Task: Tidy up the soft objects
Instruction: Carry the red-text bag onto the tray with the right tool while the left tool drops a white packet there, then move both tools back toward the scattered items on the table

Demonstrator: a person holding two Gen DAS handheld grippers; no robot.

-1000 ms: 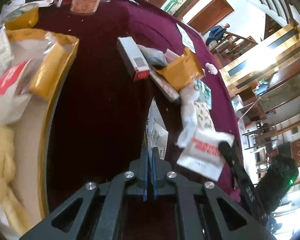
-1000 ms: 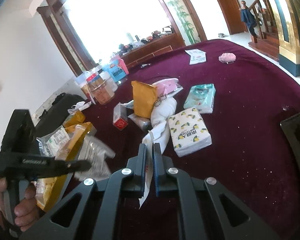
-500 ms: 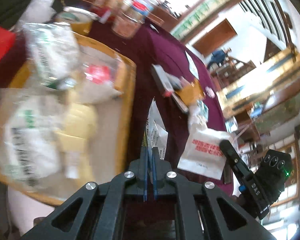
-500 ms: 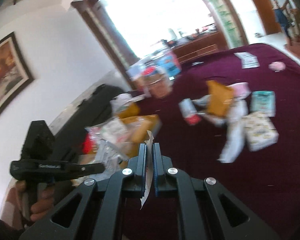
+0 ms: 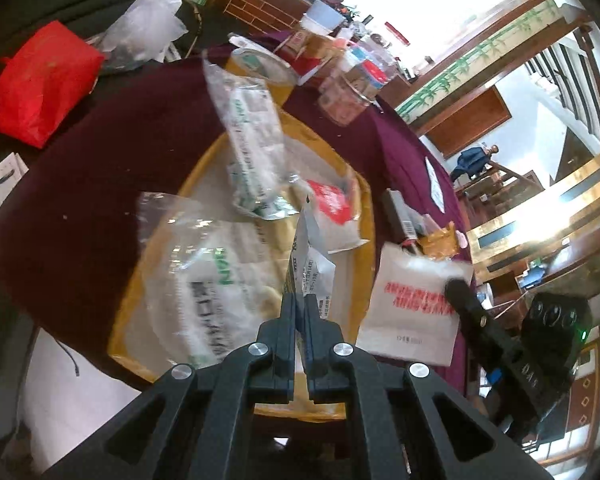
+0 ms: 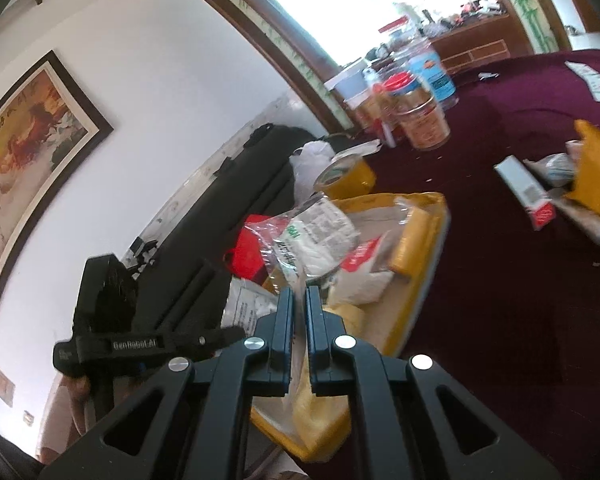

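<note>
My left gripper (image 5: 299, 300) is shut on a thin clear printed packet (image 5: 310, 256) and holds it above the yellow tray (image 5: 364, 200). The tray holds several soft bags, among them a large clear bag of white material (image 5: 216, 276) and a white pouch with a red label (image 5: 332, 208). My right gripper (image 6: 299, 298) hovers over the same tray (image 6: 428, 268) with its jaws nearly together; a white pouch with red print (image 5: 414, 300) hangs at its tip in the left wrist view, its edge barely visible between the pads.
The tray sits on a round table with a dark red cloth (image 6: 500, 288). Jars and bottles (image 6: 416, 116) stand at the far edge. A yellow envelope (image 6: 596, 176) and a white box (image 6: 526, 192) lie to the right. A red bag (image 5: 40, 84) lies off the table.
Both grippers have swung left from the pile of packets to above the yellow tray, each carrying its packet along.
</note>
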